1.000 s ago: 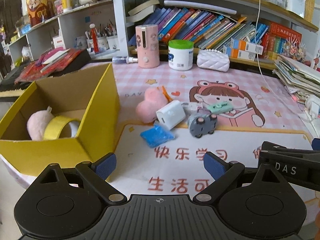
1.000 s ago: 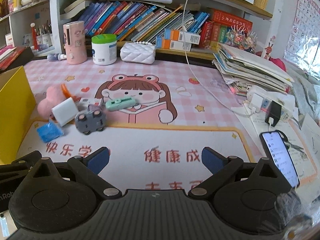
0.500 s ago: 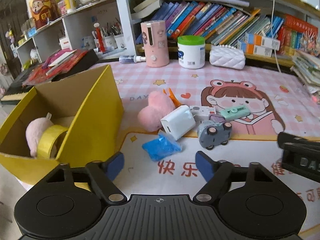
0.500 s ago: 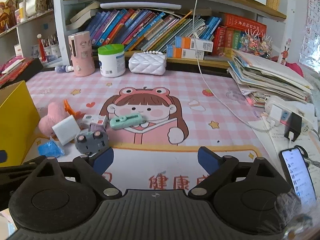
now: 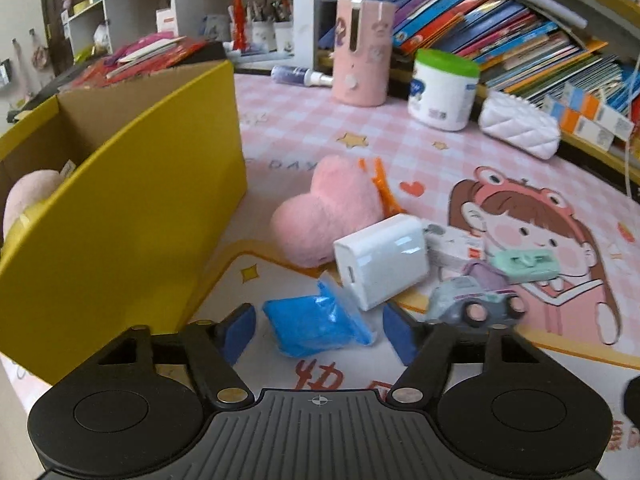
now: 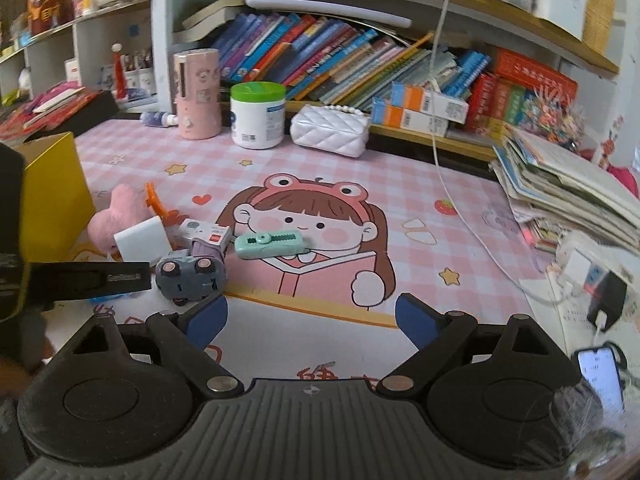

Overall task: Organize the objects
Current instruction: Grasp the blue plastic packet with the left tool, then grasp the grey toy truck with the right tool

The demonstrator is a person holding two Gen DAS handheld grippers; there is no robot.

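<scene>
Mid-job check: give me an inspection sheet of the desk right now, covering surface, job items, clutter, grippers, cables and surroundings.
Surface: pink checked cartoon desk mat.
Job's things: blue plastic packet, white charger cube, grey toy car, mint green clip, pink plush heart loose on the mat; yellow cardboard box beside them.
Clutter: green-lidded white jar, pink cylinder, white quilted purse.
Grippers: left gripper has just been closing, pads either side of the packet, not yet pressing; right gripper open, empty.
Cables: white cable across the mat.
Surroundings: bookshelves, paper stack.
</scene>
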